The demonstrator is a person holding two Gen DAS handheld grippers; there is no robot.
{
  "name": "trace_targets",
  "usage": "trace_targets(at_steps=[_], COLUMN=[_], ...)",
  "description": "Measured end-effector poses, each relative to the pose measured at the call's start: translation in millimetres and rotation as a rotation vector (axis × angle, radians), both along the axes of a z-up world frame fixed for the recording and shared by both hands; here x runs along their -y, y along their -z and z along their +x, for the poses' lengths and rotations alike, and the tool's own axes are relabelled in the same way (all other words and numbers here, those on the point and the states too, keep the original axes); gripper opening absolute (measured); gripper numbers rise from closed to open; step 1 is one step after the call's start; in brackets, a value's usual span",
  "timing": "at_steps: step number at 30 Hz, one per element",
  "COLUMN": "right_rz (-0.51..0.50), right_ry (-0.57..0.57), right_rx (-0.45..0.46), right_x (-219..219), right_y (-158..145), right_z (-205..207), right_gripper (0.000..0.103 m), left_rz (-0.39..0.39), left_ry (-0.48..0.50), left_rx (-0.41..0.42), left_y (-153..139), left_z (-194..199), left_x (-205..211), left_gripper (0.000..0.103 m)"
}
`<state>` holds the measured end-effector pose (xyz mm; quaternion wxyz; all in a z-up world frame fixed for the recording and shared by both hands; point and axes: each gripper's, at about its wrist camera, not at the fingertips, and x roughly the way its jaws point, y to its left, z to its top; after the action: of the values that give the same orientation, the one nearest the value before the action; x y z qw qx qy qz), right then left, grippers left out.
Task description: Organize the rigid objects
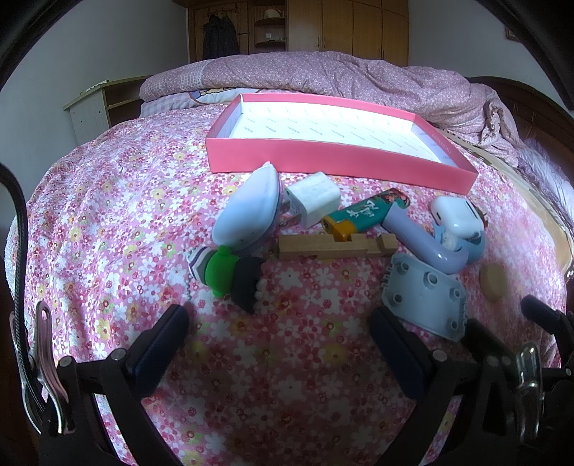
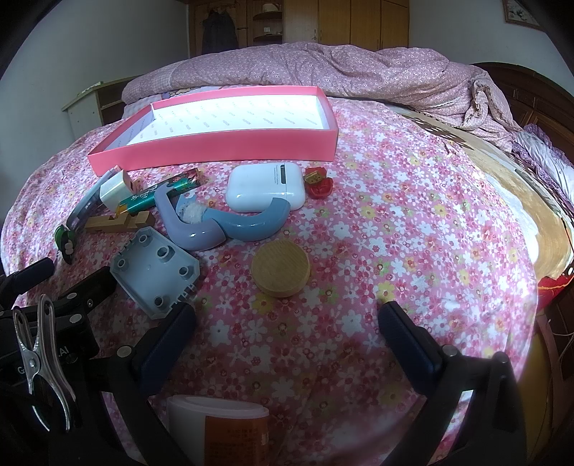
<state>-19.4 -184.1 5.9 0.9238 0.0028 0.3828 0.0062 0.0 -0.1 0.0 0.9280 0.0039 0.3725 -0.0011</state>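
Note:
A shallow pink box [image 1: 337, 161] [image 2: 215, 147] lies empty on the floral bedspread. In front of it lie small objects: a pale blue shell-shaped case [image 1: 247, 211], a white charger cube [image 1: 314, 202], a green lighter [image 1: 362, 213] [image 2: 158, 197], a wooden block [image 1: 337, 247] [image 2: 118, 222], a green and black toy figure [image 1: 229, 276], a purple-blue curved piece [image 1: 430, 247] [image 2: 222, 226], a white earbud case [image 1: 457, 217] [image 2: 265, 186], a grey plastic plate [image 1: 425, 297] [image 2: 156, 269], a round wooden disc [image 2: 281, 268] [image 1: 493, 281] and a small red item [image 2: 318, 182]. My left gripper [image 1: 278, 347] and right gripper [image 2: 287, 337] are open and empty.
A rumpled pink quilt [image 1: 323, 75] lies behind the box. A white and orange bottle [image 2: 219, 430] sits under my right gripper. A wooden wardrobe [image 1: 323, 28] and a bedside cabinet [image 1: 97, 107] stand at the back. The bed edge falls away at the right [image 2: 549, 229].

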Motion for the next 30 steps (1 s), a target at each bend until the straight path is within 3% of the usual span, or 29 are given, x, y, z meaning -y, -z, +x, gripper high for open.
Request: trace_targets(at_steps=[30], right_rz=[0.016], right_ry=[0.012], right_rx=[-0.011], right_x=[1.9], right_y=[3.3], right_z=[1.9], right_gripper=[0.103], left_rz=[0.003], left_ry=[0.007], left_rx=[-0.019], left_y=[-3.2], left_z=[1.0], left_x=[-0.4], left_gripper=[0.103])
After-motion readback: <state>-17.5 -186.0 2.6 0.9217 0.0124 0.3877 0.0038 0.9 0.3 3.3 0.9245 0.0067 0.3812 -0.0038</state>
